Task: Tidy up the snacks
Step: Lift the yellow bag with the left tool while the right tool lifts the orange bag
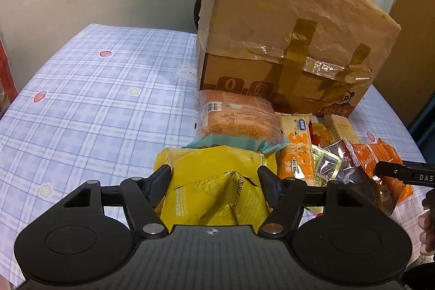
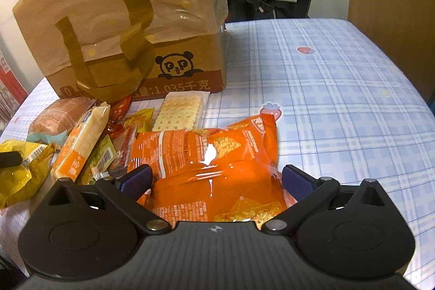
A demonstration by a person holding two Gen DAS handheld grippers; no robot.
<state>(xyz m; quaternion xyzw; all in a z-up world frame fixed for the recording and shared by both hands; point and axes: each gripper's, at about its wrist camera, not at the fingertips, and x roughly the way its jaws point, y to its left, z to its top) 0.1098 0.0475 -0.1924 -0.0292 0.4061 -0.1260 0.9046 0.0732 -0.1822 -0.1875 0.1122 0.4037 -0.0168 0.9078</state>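
Left wrist view showed our left gripper (image 1: 213,173) with its jaws apart around a crumpled yellow packet (image 1: 212,181), while our right gripper (image 2: 214,175) likewise stood spread around an orange chip bag (image 2: 206,154); we could not confirm firm contact on either. Both lay on the checked tablecloth (image 1: 95,99) in the snack pile before the taped cardboard box (image 1: 285,31). We judged that slick, air-filled film could slip or crush on closing, and neighbouring sachets might be dragged along.

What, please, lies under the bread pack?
The bread pack rests on a teal packet, of which only an edge shows; the rest, and anything beneath, is covered.
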